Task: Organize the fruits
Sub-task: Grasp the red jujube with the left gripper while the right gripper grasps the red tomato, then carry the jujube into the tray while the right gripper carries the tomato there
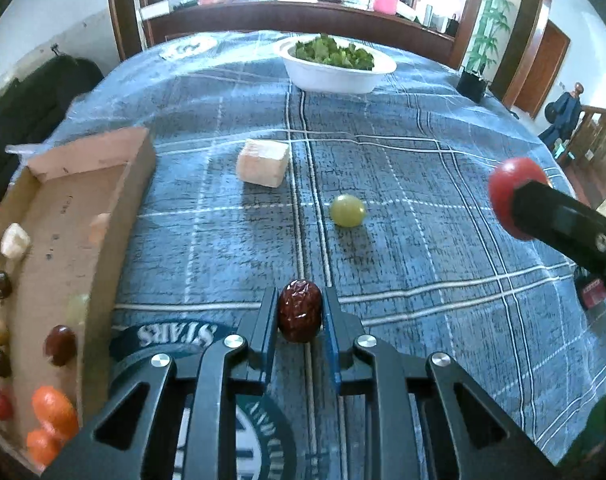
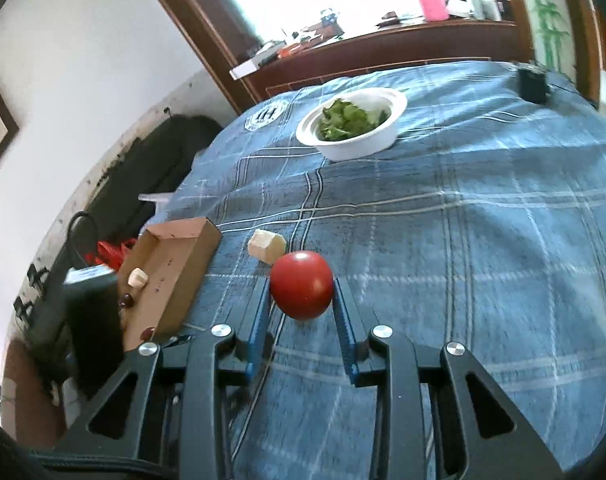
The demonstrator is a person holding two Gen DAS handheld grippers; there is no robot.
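Blue plaid cloth point(image 1: 423, 240) covers the table. At nine o'clock in the left wrist view, a cardboard tray point(image 1: 139, 168) is loaded with dark dates, pale chunks and orange fruits point(image 1: 53, 406). At twelve o'clock, a white bowl point(image 1: 335, 76) is filled with green leaves. A wrinkled red date point(image 1: 300, 311) is pinched by the left gripper point(image 1: 299, 316); a red tomato point(image 2: 301, 284) is clasped by the right gripper point(image 2: 303, 300). A green grape point(image 1: 347, 210) and a pale block point(image 1: 263, 162) are left on the cloth.
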